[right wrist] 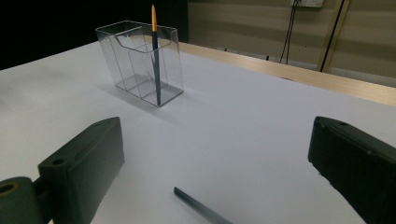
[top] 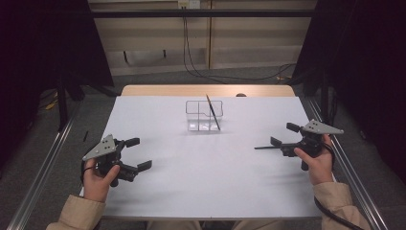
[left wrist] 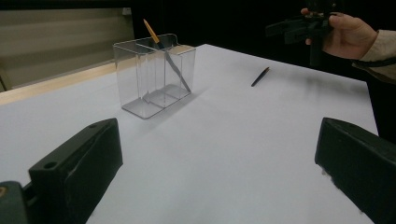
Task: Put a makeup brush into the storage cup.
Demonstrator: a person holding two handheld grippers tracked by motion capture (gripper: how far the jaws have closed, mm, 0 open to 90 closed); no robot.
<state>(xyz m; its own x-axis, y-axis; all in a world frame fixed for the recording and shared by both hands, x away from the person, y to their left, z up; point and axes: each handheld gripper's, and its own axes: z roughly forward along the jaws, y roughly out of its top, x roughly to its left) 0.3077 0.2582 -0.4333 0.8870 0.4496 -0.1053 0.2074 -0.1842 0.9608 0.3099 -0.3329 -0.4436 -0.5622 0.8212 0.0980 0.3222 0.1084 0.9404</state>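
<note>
The white desk (top: pixel 206 172) takes up the middle and lower part of the high view; a strip of bare wood runs along its far edge, and metal rails flank it at the left and right of the frame. No brand, label or readable writing shows on anything.

Most of the white surface is open. The wide stretch across the centre and lower centre of the frame, between the two hands, carries nothing, as do the upper left and upper right corners of the sheet.

The left gripper (top: pixel 136 154) sits at the lower left of the frame, near the desk's left edge, its fingers spread wide with nothing between them. The right gripper (top: pixel 282 136) is at the right of the frame, close to the right edge, fingers likewise parted and empty.

A clear plastic holder (top: pixel 194 115) with inner dividers stands upright at the upper centre, well short of the far edge. A dark pencil with an orange end (top: pixel 213 111) leans inside its right compartment.

A second dark pencil (top: pixel 265 147) lies flat on the desk at centre right, just beside the right gripper's fingers, its tip pointing left; whether they touch it cannot be told.
</note>
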